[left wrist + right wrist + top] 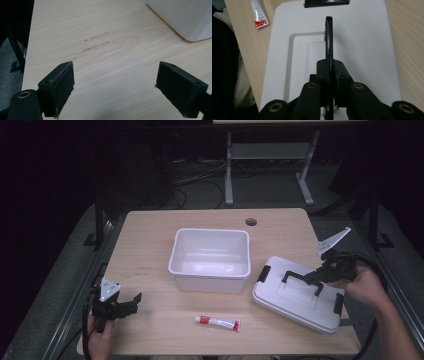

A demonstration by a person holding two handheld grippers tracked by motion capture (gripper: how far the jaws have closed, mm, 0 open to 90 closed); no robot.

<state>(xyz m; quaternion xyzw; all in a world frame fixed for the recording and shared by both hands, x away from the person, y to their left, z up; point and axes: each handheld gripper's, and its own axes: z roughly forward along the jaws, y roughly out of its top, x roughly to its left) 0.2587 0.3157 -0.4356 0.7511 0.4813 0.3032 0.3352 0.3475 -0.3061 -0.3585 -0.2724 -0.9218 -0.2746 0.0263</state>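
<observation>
A white lid (287,302) (362,45) with black clips lies on the table at the right. Its black carry handle (300,278) (328,37) stands raised, and my right gripper (327,272) (329,65) is shut on that handle. An empty white tub (210,259) sits at the table's middle; one corner of the tub (185,17) shows in the left gripper view. A red and white tube (217,322) (259,15) lies near the front edge. My left gripper (127,305) (115,87) rests open over bare wood at the front left, holding nothing.
The wooden table (150,235) has a round cable hole (251,222) at the back. Faint scuff marks (96,42) cross the wood ahead of the left gripper. A desk frame (270,165) and cables stand on the dark floor behind.
</observation>
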